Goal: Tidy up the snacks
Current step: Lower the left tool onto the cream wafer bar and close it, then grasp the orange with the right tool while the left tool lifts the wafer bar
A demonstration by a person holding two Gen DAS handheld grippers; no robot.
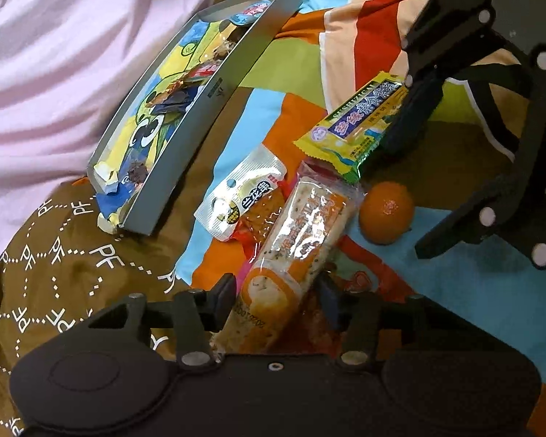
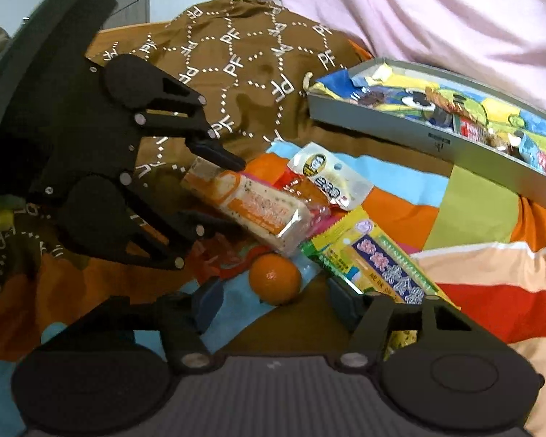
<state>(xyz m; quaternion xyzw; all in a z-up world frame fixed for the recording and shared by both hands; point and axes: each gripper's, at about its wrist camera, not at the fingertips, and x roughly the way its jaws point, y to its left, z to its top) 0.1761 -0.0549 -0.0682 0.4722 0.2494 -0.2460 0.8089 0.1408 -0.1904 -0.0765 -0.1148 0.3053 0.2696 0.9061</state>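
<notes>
An orange-and-white wrapped cake bar point(image 1: 298, 240) lies on the colourful bedspread, its near end between the open fingers of my left gripper point(image 1: 278, 296). In the right wrist view the left gripper point(image 2: 214, 189) straddles the bar point(image 2: 251, 204). My right gripper point(image 2: 276, 298) is open, with a small orange point(image 2: 275, 278) between its fingers and the yellow-green snack packet point(image 2: 375, 262) over its right finger. In the left wrist view the right gripper point(image 1: 415, 167) stands by that packet point(image 1: 349, 127) and the orange point(image 1: 386, 211). A white pouch point(image 1: 236, 196) lies beside the bar.
A grey shallow box point(image 1: 185, 134) with a cartoon lining holds several snacks; it also shows in the right wrist view point(image 2: 436, 142). A red-orange packet point(image 1: 262, 215) lies under the bar. A brown patterned cloth point(image 2: 236, 73) and pink bedding point(image 1: 54, 73) lie around.
</notes>
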